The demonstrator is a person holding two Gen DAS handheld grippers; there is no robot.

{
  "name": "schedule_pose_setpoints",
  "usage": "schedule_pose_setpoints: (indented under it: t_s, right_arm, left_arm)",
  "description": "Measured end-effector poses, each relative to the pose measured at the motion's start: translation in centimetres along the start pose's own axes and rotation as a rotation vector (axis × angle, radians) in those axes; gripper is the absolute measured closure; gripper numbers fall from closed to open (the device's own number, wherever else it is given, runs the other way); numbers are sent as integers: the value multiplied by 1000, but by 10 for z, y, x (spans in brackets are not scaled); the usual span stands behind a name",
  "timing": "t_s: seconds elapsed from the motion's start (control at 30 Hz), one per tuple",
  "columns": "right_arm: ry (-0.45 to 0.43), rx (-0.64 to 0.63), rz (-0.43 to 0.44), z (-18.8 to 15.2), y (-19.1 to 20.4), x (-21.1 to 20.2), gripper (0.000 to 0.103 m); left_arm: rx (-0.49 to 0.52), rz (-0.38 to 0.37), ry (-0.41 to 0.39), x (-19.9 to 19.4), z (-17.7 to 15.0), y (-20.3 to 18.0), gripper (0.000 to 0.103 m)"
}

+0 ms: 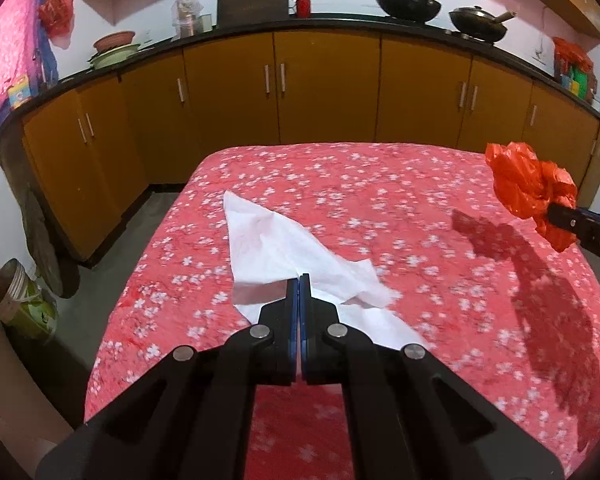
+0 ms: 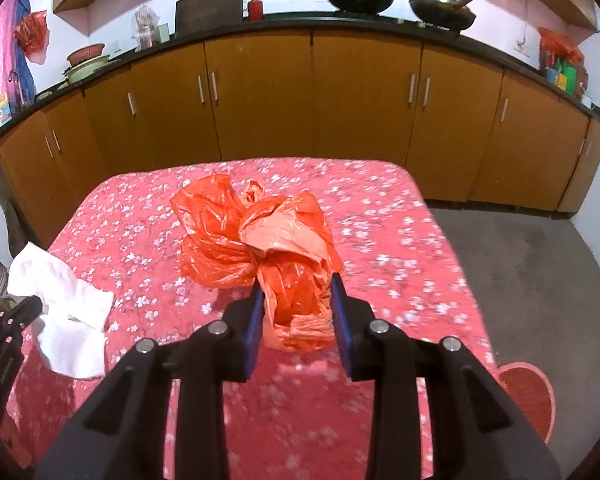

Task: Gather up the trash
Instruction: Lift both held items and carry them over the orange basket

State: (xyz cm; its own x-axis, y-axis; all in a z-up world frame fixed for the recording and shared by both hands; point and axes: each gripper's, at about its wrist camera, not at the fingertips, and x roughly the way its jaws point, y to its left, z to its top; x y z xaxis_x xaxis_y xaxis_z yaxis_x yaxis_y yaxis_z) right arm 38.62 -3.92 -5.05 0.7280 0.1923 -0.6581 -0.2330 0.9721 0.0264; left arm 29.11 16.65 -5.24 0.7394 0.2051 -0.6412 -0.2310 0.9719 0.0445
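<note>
Over the red floral table (image 1: 380, 184):
Left gripper (image 1: 299, 280): my fingers clenched on the white tissue (image 1: 268, 240), lifted.
Right gripper (image 2: 296, 280): my fingers grasping the crumpled orange plastic bag (image 2: 252, 232).

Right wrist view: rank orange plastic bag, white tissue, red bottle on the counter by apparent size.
1. orange plastic bag, largest, but closest to the camera, held in the right gripper jaws
2. white tissue, clearly smaller in frame
3. red bottle, smallest, though far back on the counter, so true size is unsure

Tabletop (image 1: 380, 184) bare beyond held trash; cabinets (image 1: 328, 88) wall off far side
</note>
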Motion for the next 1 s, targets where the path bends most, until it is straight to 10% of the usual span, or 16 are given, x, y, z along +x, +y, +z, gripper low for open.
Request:
schedule_pose_setpoints:
  t_s: [1.0]
  right_arm:
    - [-170, 92, -39, -11, -94, -140, 72]
  left_arm:
    - [86, -178, -111, -99, 30, -98, 102]
